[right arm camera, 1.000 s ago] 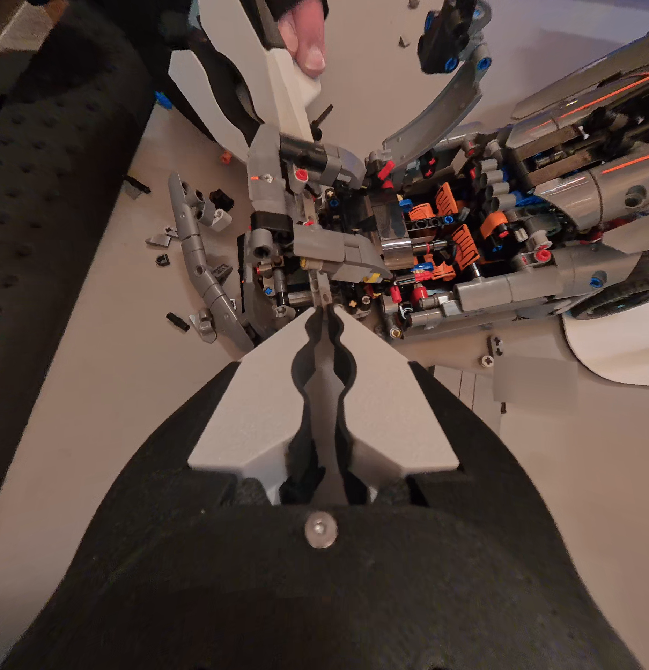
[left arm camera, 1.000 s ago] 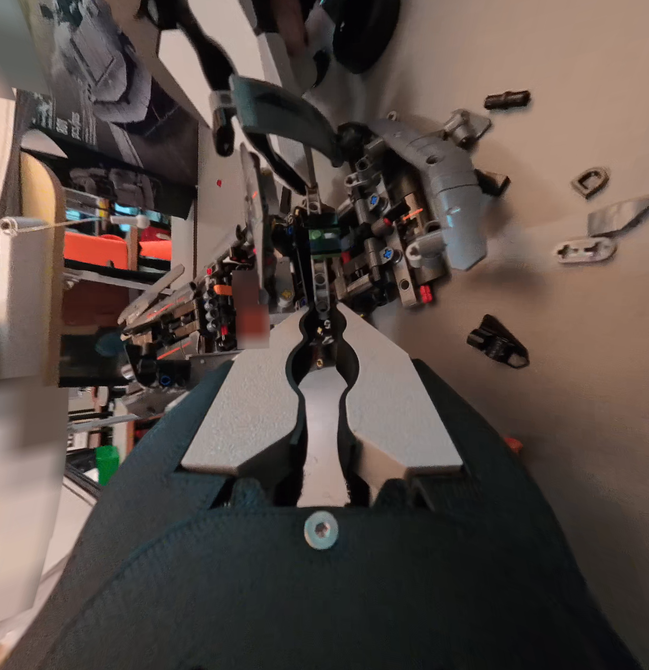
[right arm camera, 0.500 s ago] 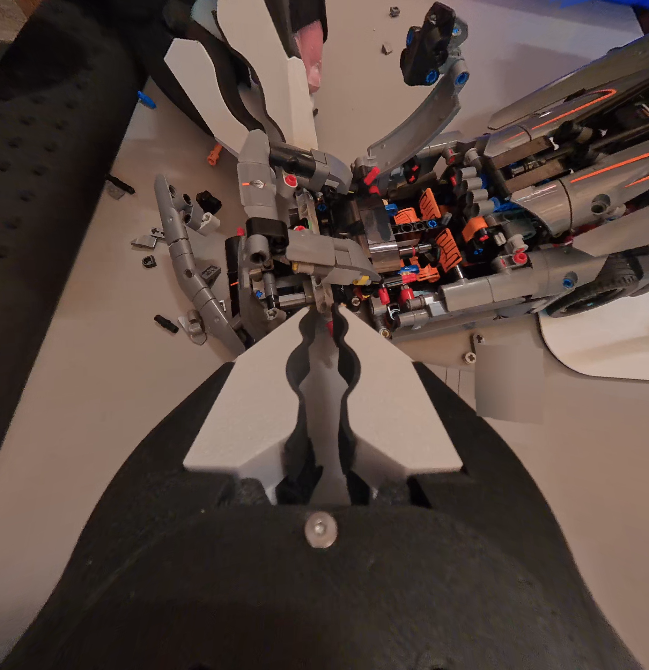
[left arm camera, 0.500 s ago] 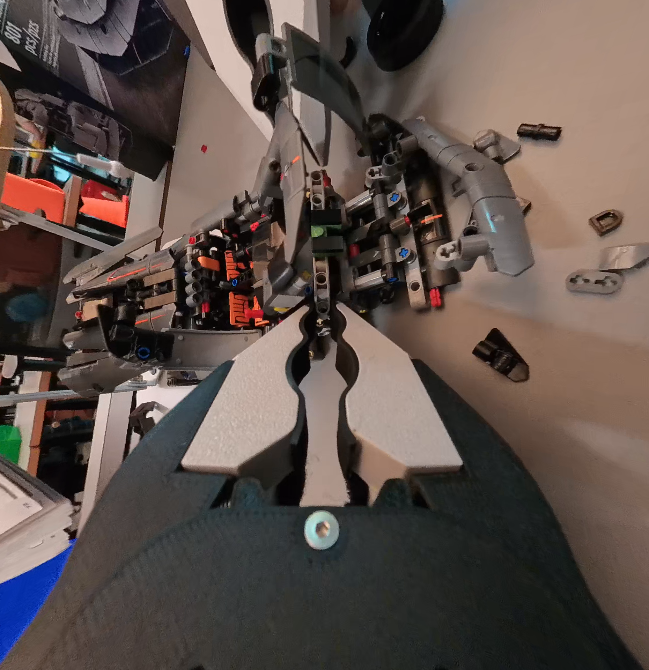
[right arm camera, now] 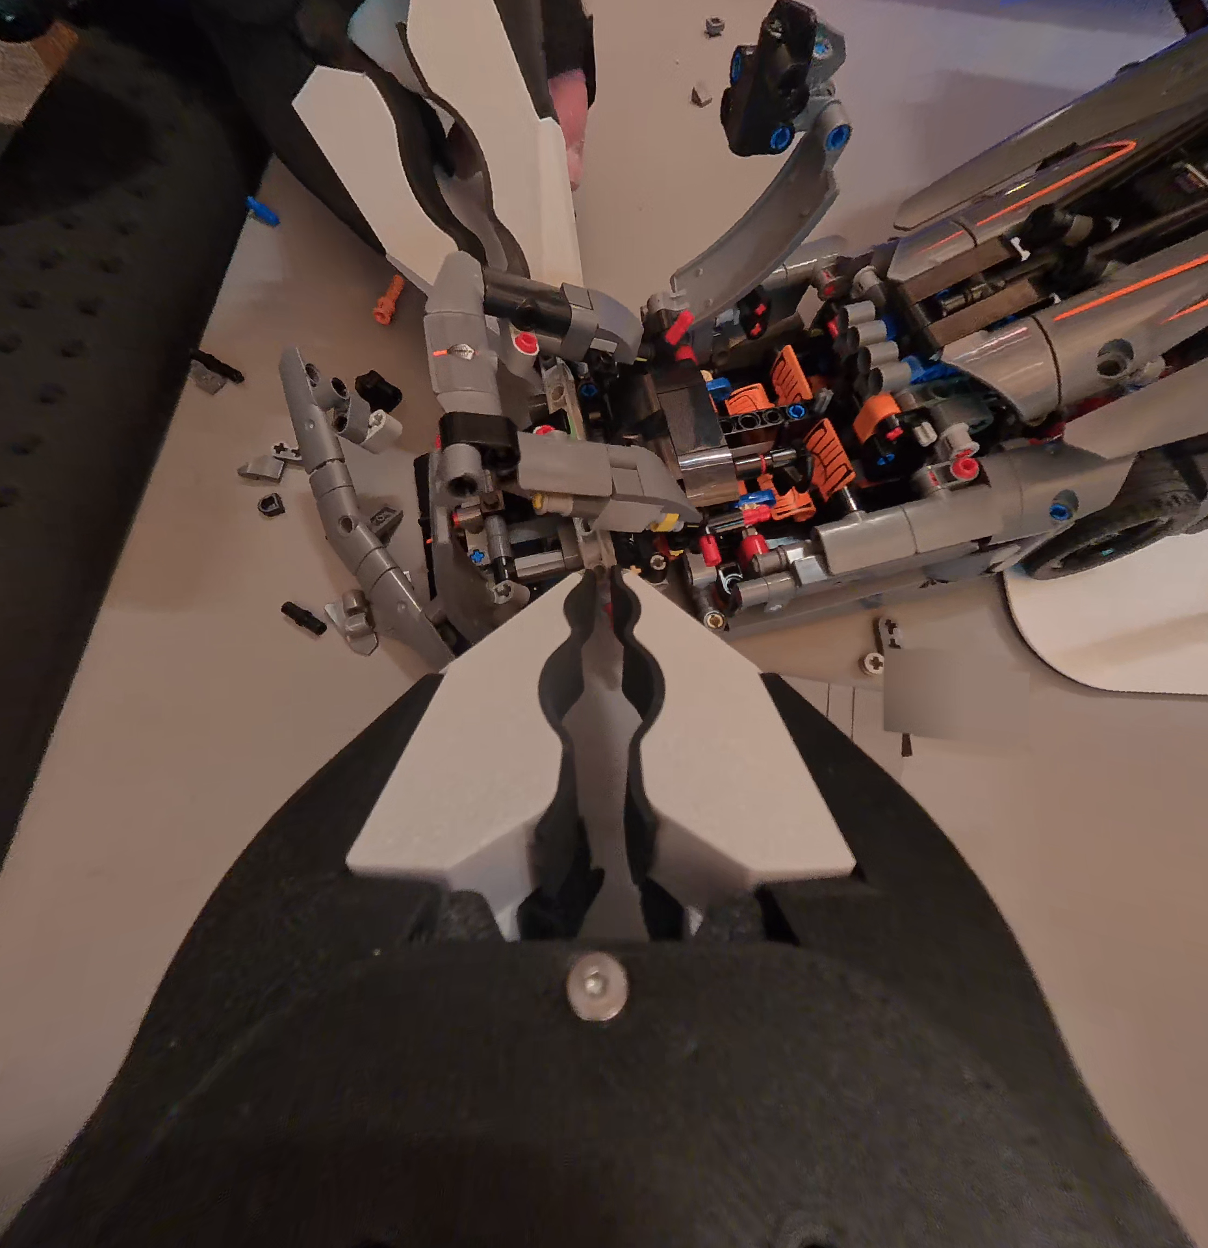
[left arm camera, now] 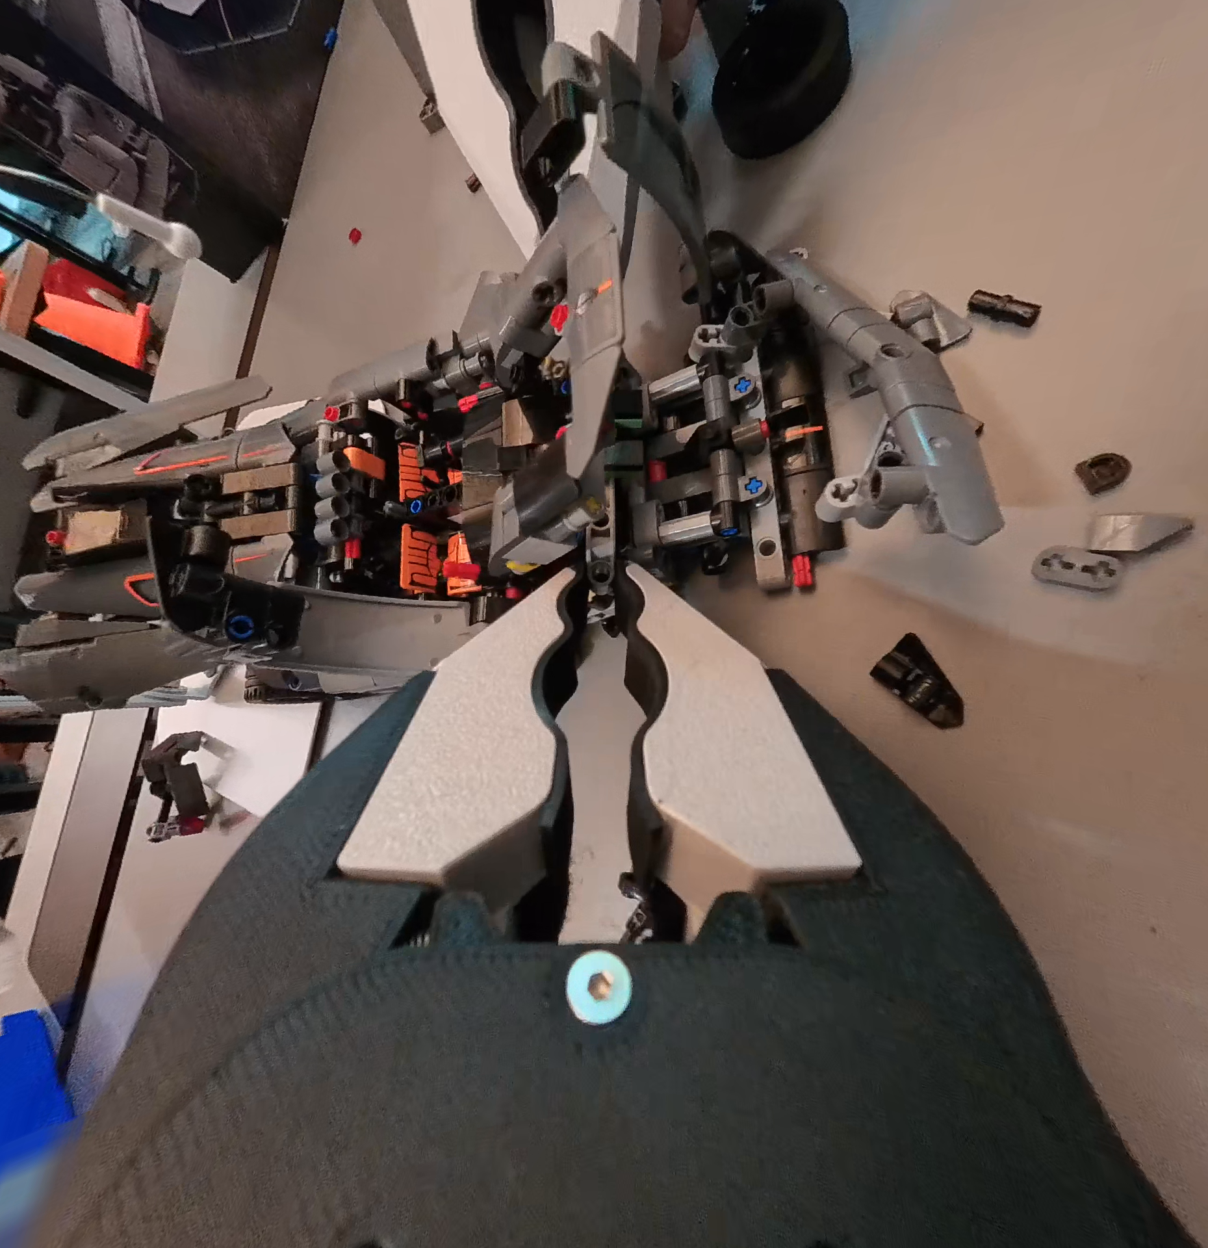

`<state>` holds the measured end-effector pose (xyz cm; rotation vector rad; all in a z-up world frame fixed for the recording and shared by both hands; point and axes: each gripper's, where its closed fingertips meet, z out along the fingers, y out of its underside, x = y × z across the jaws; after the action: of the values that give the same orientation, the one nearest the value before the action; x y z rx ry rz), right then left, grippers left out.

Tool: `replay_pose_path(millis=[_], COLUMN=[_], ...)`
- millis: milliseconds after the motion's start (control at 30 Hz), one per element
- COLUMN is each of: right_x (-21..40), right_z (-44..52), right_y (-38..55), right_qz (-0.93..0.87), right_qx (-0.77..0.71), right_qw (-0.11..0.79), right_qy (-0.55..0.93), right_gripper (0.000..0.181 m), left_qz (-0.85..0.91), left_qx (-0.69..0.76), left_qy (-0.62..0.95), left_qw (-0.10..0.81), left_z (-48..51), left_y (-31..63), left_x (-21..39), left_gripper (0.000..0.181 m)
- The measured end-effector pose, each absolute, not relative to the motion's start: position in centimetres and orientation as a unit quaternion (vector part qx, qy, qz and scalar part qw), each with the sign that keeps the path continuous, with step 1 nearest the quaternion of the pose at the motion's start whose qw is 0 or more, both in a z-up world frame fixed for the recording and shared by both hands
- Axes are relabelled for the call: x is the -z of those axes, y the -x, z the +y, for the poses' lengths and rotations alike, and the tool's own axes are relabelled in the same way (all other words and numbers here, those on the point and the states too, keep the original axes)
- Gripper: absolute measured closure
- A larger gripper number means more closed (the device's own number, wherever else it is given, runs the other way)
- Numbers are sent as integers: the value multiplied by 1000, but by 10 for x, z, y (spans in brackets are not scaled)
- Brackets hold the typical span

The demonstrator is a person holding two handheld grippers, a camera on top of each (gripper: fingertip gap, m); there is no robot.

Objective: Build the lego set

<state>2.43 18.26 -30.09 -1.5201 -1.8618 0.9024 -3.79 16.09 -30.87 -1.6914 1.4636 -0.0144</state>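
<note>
A grey, black and orange lego car model (left arm camera: pixel 412 486) lies on the pale table (left arm camera: pixel 992 878); it also shows in the right wrist view (right arm camera: pixel 756 432). My left gripper (left arm camera: pixel 601 577) is shut on a thin dark grey beam (left arm camera: pixel 599 550) at the model's front section. My right gripper (right arm camera: pixel 601 584) is shut on a thin light grey beam (right arm camera: pixel 595 550) on the opposite side of the same section. Each gripper's white fingers show far off in the other view, the right one's (left arm camera: pixel 466 115) and the left one's (right arm camera: pixel 446 175). A curved grey arch (right arm camera: pixel 776 216) rises from the model.
Loose parts lie beside the model: a curved grey panel assembly (left arm camera: pixel 918 405), a black tyre (left arm camera: pixel 783 74), a black pin (left arm camera: pixel 1003 307), a small grey beam (left arm camera: pixel 1077 570), a black wedge piece (left arm camera: pixel 918 682), an orange pin (right arm camera: pixel 388 307). A dark studded surface (right arm camera: pixel 81 338) borders the table. Spacing between my two grippers at the tips: around 8 cm. My left gripper's tips are some 7 cm from the curved grey arch (right arm camera: pixel 776 216).
Both grippers stay shut on the model. The left wrist view has swung so that more of the car body shows at the left. In the right wrist view the model has shifted slightly.
</note>
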Motion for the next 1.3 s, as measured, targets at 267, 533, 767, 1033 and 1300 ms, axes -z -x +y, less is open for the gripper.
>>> replay_pose_path(millis=[267, 533, 767, 1033, 1300], right_x=[301, 300, 301, 302, 303], right_z=[183, 185, 186, 189, 189], right_y=[-23, -20, -21, -21, -20], right_qz=[-684, -678, -672, -664, -641], right_qx=[-348, -348, -351, -348, -368], right_qw=[278, 283, 280, 274, 242], right_qy=[578, 583, 589, 603, 628], right_gripper=[180, 180, 181, 181, 181], left_qz=[572, 542, 526, 522, 501], left_qx=[42, 100, 136, 135, 170], left_qy=[698, 726, 737, 739, 751], left_qw=[428, 412, 403, 404, 396], left_z=[161, 161, 160, 161, 161], left_y=[38, 37, 35, 34, 34], left_x=[309, 310, 309, 309, 309], left_gripper=[177, 177, 177, 176, 176])
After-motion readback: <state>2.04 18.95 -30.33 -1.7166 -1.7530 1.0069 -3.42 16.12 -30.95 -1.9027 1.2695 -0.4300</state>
